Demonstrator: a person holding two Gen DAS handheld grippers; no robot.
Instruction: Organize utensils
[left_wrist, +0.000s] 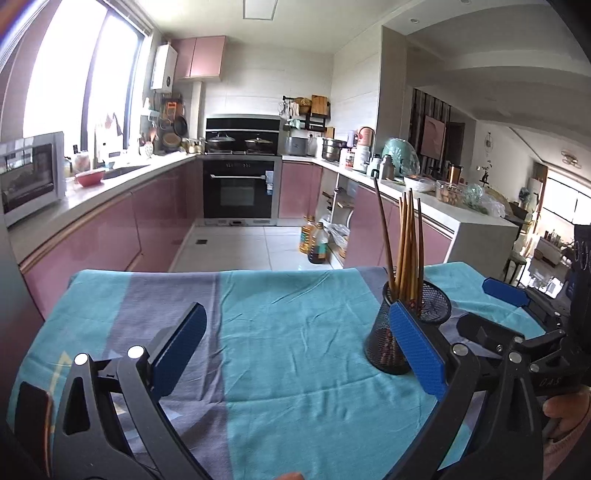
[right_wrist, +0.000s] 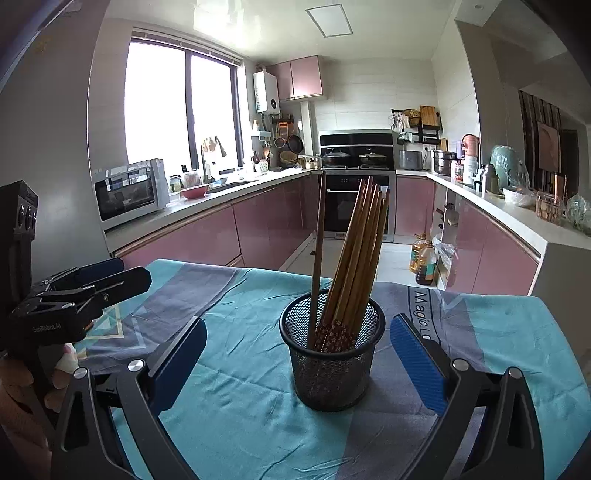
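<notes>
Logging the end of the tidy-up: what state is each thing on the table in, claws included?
Chopsticks: standing in the holder, leaning, handle ends down.
Mesh holder: upright on the tablecloth, not held.
Tablecloth: spread over the table, wrinkled.
Left claw: open, nothing between its pads.
Right claw: open; the holder stands between its pads, untouched.

Black mesh holder (right_wrist: 332, 365), teal-grey striped cloth (right_wrist: 240, 424)
</notes>
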